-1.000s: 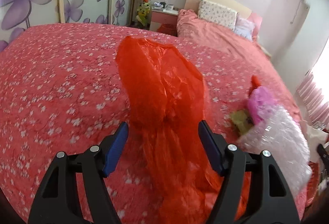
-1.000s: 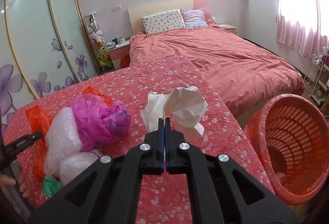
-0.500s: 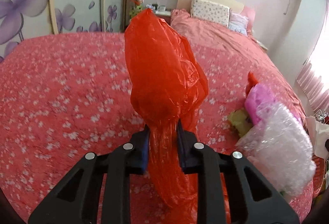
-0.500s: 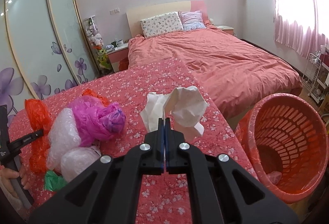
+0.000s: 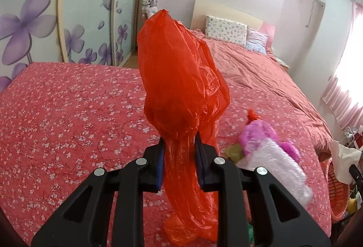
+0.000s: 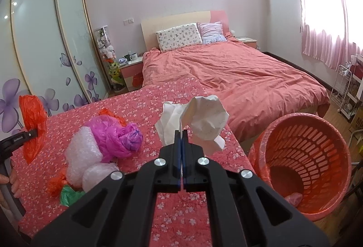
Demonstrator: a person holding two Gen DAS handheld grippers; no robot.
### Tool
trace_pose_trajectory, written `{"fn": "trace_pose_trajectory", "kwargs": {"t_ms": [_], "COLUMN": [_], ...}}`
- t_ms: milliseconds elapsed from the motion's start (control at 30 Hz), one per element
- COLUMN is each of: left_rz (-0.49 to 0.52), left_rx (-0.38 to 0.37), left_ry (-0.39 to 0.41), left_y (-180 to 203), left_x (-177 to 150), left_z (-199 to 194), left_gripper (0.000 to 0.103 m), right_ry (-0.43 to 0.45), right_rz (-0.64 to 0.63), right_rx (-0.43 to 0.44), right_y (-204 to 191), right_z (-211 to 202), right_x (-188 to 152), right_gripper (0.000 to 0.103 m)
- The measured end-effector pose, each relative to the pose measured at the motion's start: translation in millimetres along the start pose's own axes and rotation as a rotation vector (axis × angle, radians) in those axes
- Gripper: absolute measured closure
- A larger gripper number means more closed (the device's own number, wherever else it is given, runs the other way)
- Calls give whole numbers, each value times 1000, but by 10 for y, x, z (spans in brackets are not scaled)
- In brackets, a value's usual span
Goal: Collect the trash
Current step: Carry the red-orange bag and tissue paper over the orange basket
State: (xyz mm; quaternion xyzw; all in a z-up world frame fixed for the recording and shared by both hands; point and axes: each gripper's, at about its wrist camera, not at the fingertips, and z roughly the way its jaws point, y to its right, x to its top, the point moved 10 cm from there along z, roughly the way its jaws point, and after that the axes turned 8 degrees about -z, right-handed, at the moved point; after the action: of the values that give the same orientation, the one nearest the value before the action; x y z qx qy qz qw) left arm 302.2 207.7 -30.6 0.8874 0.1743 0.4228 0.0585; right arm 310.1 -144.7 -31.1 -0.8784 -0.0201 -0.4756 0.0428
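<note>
My left gripper is shut on a red plastic bag and holds it lifted above the flowered red bedspread; the bag also shows in the right wrist view. My right gripper is shut on crumpled white paper, left of the orange basket. A pile of pink bag, bubble wrap and green scrap lies on the bedspread; the pile also shows in the left wrist view.
A second bed with a salmon duvet stands behind. A wardrobe with purple flowers lines the left wall. A wire rack stands by the curtained window on the right. The basket holds a pink scrap.
My left gripper closed on the red bag and lifted it off the bedspread. My right gripper rose slightly with the paper, toward the basket.
</note>
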Motion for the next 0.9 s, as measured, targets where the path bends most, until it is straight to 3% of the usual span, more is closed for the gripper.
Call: {"fn": "trace_pose_trajectory", "kwargs": {"t_ms": [900], "left_rz": [222], "left_rx": [-308], "left_ry": [-96], "left_y": [1613], "left_x": [-734], "left_z": [-407], "left_gripper": [80], "right_ry": [97], "right_rz": [36], "right_rx": [-64], "right_y": [629], "right_z": [-683], "right_x": [7], "right_gripper": [101]}}
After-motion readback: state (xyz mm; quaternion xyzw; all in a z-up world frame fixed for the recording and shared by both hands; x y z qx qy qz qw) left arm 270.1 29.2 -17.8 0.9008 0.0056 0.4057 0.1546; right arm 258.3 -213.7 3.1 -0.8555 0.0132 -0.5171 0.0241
